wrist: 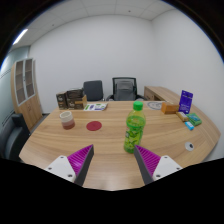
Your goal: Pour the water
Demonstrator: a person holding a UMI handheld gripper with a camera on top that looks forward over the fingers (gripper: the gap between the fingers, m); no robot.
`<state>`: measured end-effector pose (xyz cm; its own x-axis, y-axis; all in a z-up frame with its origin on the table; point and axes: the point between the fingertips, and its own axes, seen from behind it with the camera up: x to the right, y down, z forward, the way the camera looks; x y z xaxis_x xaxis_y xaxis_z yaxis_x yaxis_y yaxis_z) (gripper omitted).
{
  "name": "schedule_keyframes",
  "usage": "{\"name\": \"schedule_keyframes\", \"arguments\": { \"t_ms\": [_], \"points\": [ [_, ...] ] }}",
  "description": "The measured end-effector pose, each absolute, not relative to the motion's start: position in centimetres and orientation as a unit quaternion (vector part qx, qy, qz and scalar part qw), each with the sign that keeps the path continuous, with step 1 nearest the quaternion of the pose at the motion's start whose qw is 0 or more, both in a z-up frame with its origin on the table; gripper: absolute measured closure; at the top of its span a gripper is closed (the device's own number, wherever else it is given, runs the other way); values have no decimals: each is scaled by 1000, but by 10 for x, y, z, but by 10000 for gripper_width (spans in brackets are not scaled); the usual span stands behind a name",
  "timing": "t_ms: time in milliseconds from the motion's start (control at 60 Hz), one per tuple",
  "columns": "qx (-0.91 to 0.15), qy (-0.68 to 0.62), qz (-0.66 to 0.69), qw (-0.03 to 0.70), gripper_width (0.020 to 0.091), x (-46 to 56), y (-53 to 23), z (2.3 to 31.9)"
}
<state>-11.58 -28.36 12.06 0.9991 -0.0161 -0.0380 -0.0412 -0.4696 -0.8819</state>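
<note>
Meeting room with a long wooden table [110, 150]
Two black office chairs [110, 89] stand at its far end; a purple box [185, 101] sits near the table's right edge.

Gripper [113, 160] fingers spread apart, holding nothing. Green bottle [135, 127] stands upright on wooden table [60, 145], just ahead between the fingers. Beyond: red coaster [95, 126], clear cup [67, 119]. Two office chairs [109, 89] behind the table.

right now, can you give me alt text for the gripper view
A green bottle stands upright on a wooden table just ahead of the open claw, slightly toward its right finger. Farther off on the table are a red coaster and a cup, with two office chairs beyond.
</note>
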Motion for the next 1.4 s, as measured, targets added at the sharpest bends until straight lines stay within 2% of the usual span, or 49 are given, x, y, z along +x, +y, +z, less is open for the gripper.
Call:
{"name": "schedule_keyframes", "arguments": {
  "t_ms": [100,200,300,417,483,533,617,733,800,817,1100,1400],
  "points": [
    [-849,36,3,527,267,-65,-257,99],
    [-831,32,2,555,267,-41,-218,92],
    [-816,12,6,578,337,-37,-181,84],
    [-799,-6,8,601,382,-40,-150,80],
    [-792,-9,7,610,433,-41,-139,78],
    [-784,-8,4,621,542,-39,-132,79],
    [-774,-11,-2,633,592,-38,-128,81],
    [-771,-16,-11,637,717,-38,-124,81],
    [-771,-14,-14,637,719,-38,-122,81],
    [-773,-10,-17,634,754,-39,-121,82],
    [-799,-63,-109,588,756,-48,-109,86],
    [-759,-304,-250,518,756,-157,-38,139]
  ]
}}
